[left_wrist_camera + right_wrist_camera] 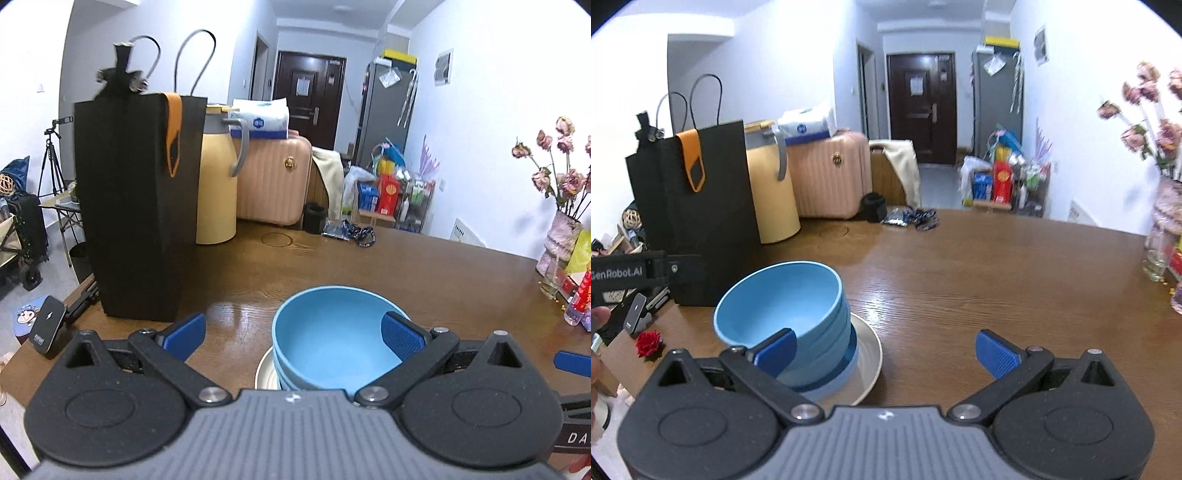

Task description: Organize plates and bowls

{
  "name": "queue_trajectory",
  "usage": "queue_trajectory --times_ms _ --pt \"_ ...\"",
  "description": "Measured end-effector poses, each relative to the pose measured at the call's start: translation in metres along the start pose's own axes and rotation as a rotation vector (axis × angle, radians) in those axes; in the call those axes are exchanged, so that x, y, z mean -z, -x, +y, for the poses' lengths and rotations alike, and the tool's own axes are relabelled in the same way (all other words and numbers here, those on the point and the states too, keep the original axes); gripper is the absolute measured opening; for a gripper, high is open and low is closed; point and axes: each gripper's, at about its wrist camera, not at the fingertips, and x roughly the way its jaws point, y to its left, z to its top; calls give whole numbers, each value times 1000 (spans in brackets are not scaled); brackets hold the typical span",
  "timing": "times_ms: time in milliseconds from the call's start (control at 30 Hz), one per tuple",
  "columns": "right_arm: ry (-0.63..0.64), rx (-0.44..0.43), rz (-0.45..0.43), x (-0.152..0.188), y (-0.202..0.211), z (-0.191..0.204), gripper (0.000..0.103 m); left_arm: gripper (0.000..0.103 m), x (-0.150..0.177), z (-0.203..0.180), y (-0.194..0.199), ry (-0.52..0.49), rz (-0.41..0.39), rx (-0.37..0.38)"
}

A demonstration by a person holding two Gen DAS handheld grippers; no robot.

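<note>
A stack of light blue bowls (pixel 332 339) (pixel 783 306) sits nested on a pale plate (pixel 868 354) (pixel 264 373) on the brown wooden table (pixel 424 277) (pixel 997 277). My left gripper (pixel 293 334) is open, its blue pads wide apart; the right pad overlaps the bowl rim in the picture, and nothing is pinched. My right gripper (pixel 884 350) is open too, with the bowl stack beyond its left pad and bare table between its fingers. A blue pad of the right gripper (pixel 572 363) shows at the right edge of the left wrist view.
A tall black paper bag (pixel 136 206) (pixel 698 210) stands left of the bowls, with a yellow jug (pixel 218 184) (pixel 772 184) behind it. A vase of dried flowers (pixel 557 240) (pixel 1163 236) and bottles (pixel 580 302) stand at the right. A black cup (pixel 314 218) and cords lie far back.
</note>
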Motion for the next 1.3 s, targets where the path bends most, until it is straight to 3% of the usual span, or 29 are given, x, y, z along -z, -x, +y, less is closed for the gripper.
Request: queue_trajectory --times_ms 233,533,900,1300 --pt "-38 55 -62 33 64 -1 103 103 21 -1 44 -32 -14 30" --pt "-58 121 -116 73 117 -4 103 103 51 -4 90 -103 -32 64" --pt "-86 162 -92 99 148 -3 103 103 82 -10 120 -181 10 113" --pt "-94 179 -80 109 161 2 103 103 90 -12 129 -194 21 138"
